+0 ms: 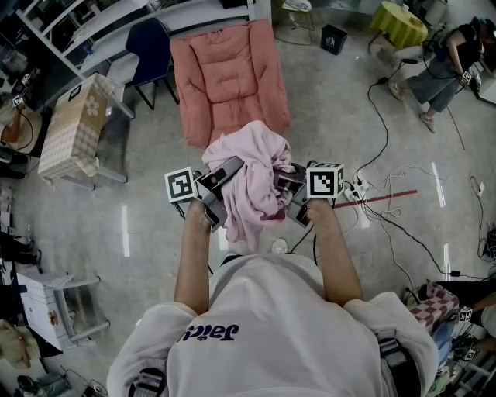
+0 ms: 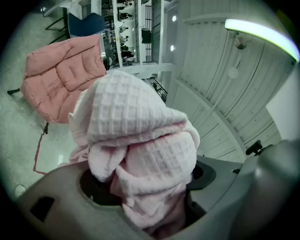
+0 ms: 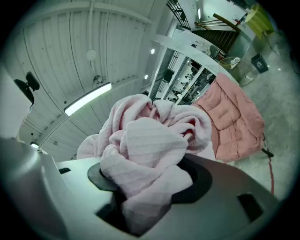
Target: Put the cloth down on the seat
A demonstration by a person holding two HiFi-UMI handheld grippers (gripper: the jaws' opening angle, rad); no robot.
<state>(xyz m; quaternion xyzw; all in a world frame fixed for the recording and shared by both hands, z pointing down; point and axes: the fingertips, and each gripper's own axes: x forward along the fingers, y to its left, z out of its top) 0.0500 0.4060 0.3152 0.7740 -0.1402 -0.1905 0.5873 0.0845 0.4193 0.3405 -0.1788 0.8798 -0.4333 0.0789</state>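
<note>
A pale pink waffle-weave cloth [image 1: 252, 174] hangs bunched between my two grippers, above the floor just in front of the seat. The seat [image 1: 229, 77] is a salmon-pink padded floor chair with its back tilted up. My left gripper [image 1: 219, 184] is shut on the cloth's left side, and my right gripper [image 1: 288, 186] is shut on its right side. In the left gripper view the cloth [image 2: 136, 140] fills the jaws and hides the fingertips, with the seat [image 2: 61, 75] beyond at the left. The right gripper view shows the cloth [image 3: 150, 150] bundled in the jaws and the seat [image 3: 234, 117] at the right.
A blue chair [image 1: 151, 43] stands behind the seat. A low table with a checked cover [image 1: 74, 128] is at the left. Cables and a power strip [image 1: 353, 190] lie on the floor to the right. A seated person [image 1: 442, 74] and a yellow-green stool [image 1: 397, 23] are at the far right.
</note>
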